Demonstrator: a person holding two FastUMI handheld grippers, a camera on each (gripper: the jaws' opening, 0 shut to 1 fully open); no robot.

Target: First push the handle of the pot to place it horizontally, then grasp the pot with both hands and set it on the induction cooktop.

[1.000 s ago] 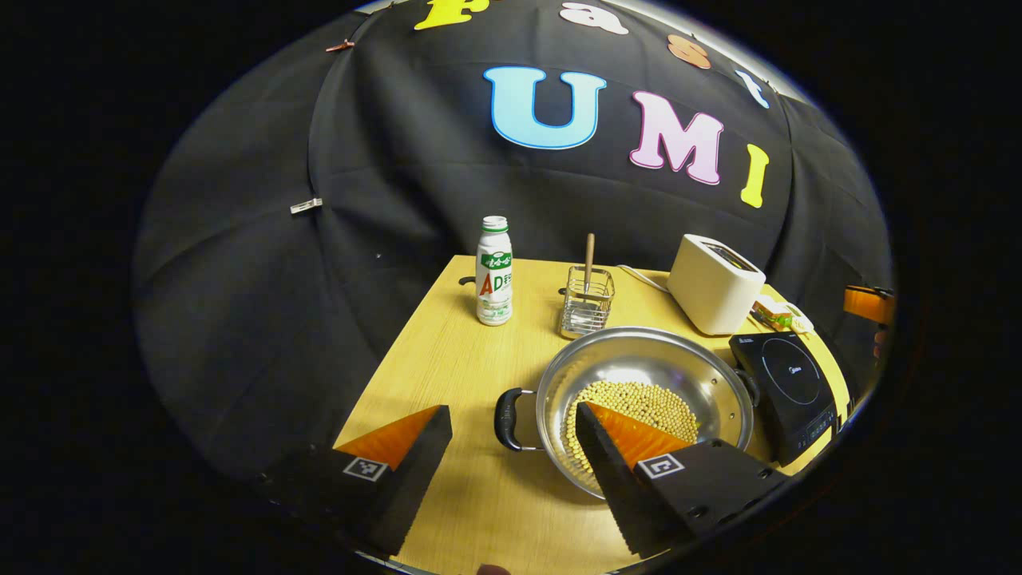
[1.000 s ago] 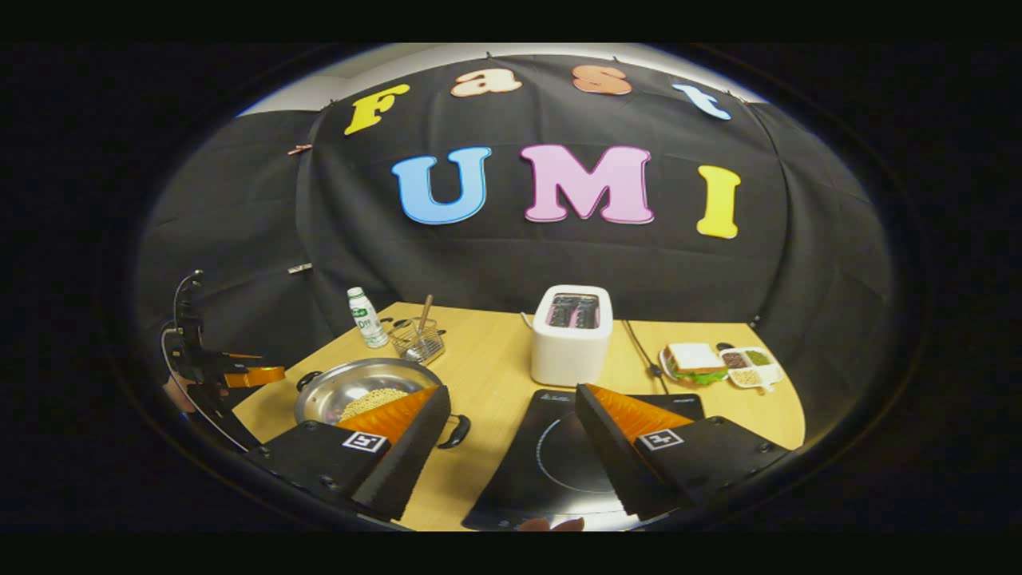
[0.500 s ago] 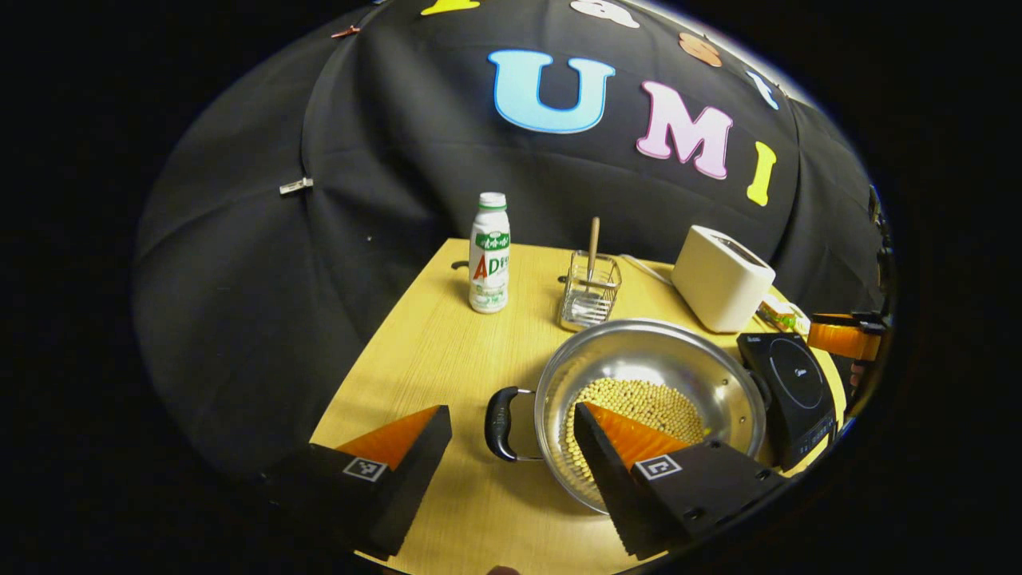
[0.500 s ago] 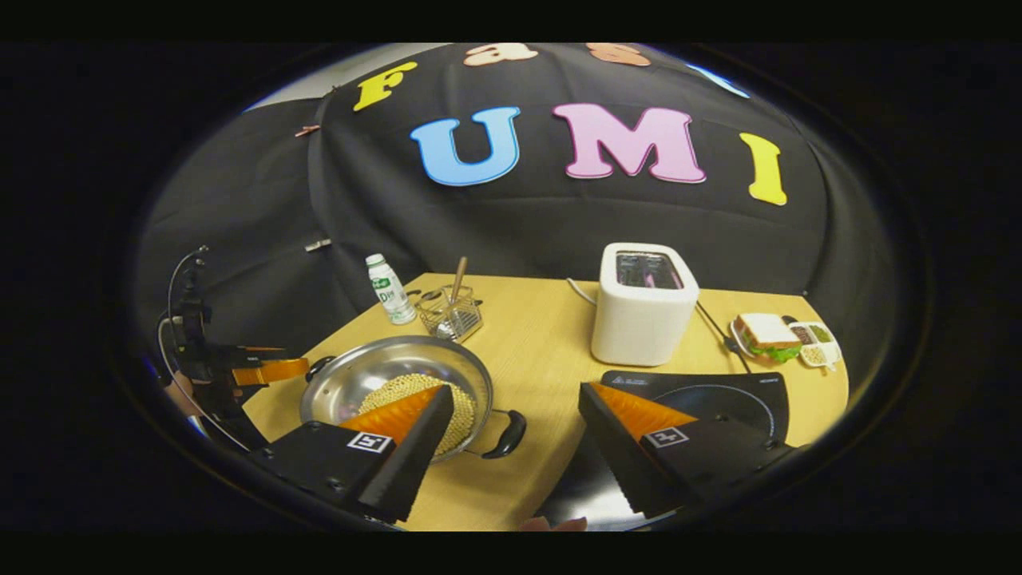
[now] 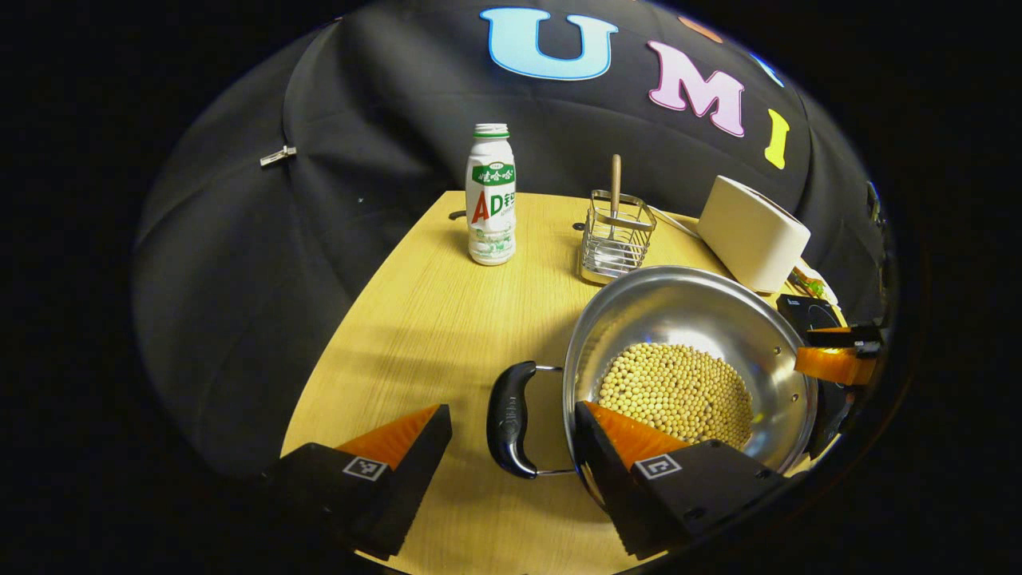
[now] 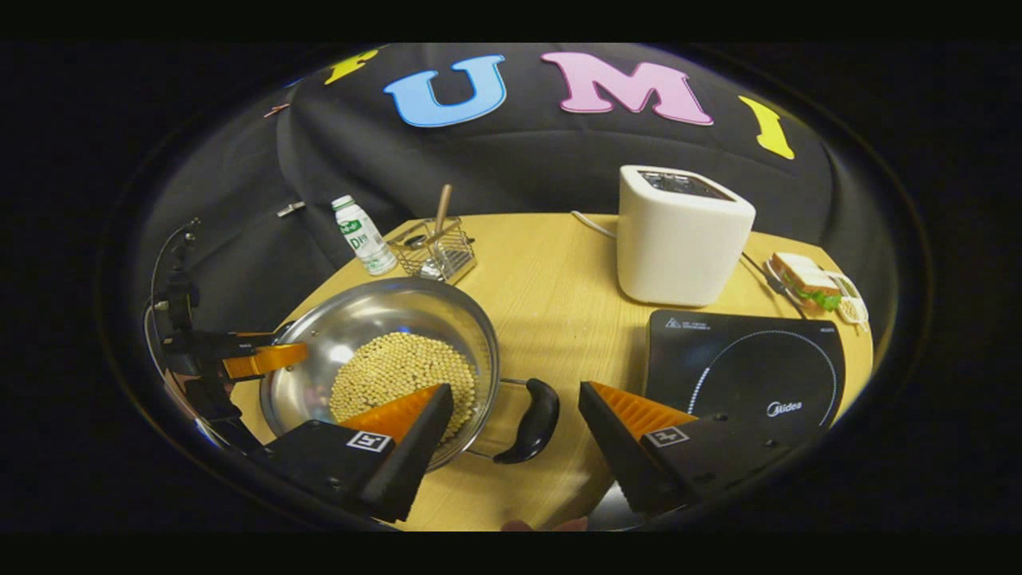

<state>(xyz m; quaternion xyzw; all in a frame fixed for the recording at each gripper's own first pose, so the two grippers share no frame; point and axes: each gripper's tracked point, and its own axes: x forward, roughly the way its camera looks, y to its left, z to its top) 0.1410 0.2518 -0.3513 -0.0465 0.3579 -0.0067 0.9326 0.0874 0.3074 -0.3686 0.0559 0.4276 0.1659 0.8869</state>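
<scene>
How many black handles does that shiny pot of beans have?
2. One handle sticks out on the side of the pot toward the left gripper's jaws; the other handle is on the opposite side, facing the induction cooktop.

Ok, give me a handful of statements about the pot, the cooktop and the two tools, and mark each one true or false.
1. The pot holds pale round beans. True.
2. The pot sits on the induction cooktop. False: it rests on the table, beside the cooktop.
3. The left tool is open with the pot's black handle between its fingers. True.
4. The right tool is shut on the other handle. False: it is open, the handle lying between its fingers.
5. The toaster stands behind the cooktop in the right gripper view. True.
</scene>
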